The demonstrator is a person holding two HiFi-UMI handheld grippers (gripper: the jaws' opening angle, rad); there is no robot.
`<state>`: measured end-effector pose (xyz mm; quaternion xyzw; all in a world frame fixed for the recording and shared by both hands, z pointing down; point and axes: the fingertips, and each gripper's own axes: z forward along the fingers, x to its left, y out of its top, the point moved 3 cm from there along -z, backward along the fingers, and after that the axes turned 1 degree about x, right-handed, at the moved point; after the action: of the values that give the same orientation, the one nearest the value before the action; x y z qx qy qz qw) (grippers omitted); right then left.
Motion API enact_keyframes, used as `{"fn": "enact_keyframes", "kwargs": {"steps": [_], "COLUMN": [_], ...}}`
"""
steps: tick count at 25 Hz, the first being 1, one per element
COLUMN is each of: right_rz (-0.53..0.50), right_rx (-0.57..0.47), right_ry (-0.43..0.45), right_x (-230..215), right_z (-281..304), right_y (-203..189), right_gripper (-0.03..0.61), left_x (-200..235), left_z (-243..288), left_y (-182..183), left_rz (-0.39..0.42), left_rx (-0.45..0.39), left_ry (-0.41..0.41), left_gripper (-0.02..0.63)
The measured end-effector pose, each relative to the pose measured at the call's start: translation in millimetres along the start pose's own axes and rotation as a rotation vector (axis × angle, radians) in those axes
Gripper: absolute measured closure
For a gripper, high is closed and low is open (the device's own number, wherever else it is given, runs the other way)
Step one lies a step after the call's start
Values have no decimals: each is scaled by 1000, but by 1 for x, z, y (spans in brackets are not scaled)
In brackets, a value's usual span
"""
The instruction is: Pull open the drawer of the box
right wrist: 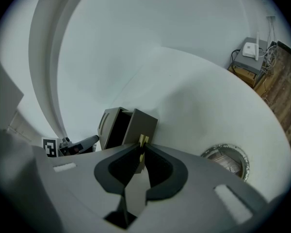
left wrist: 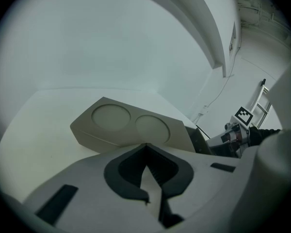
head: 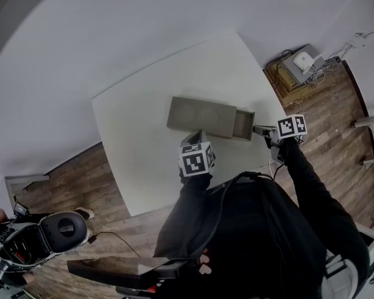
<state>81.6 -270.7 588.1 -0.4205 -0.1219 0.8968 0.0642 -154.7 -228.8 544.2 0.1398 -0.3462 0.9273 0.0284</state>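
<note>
Nearest, at the box's 6 o'clock: left gripper [left wrist: 145,148], pinched together on nothing, tips just beside the long side of the box [head: 199,116]. At its 3 o'clock: right gripper [right wrist: 141,144], clenched on the small yellowish handle [right wrist: 142,140] of the drawer [head: 243,124]. Drawer partway out toward 3 o'clock, dark hollow showing. Bare table [head: 131,136] widest toward 9 o'clock; edge close behind the right gripper. Beyond, at 12 o'clock, plain wall [left wrist: 111,42].
</note>
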Motion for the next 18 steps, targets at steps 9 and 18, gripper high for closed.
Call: {"fn": "enact_keyframes", "kwargs": {"steps": [9,18], "right_rz": [-3,19], "right_rx": [9,13], "right_ry": [11,7], "right_x": [-2,-20], "right_z": [-3,9], "right_y": [0,29], "right_gripper": [549,549], "left_x": [-4,0], "left_z": [1,34], "left_y": [0,20], "left_rz": [6,10], "left_rx": [-1,19], "left_ry": [10,11], "left_gripper": [620,619]}}
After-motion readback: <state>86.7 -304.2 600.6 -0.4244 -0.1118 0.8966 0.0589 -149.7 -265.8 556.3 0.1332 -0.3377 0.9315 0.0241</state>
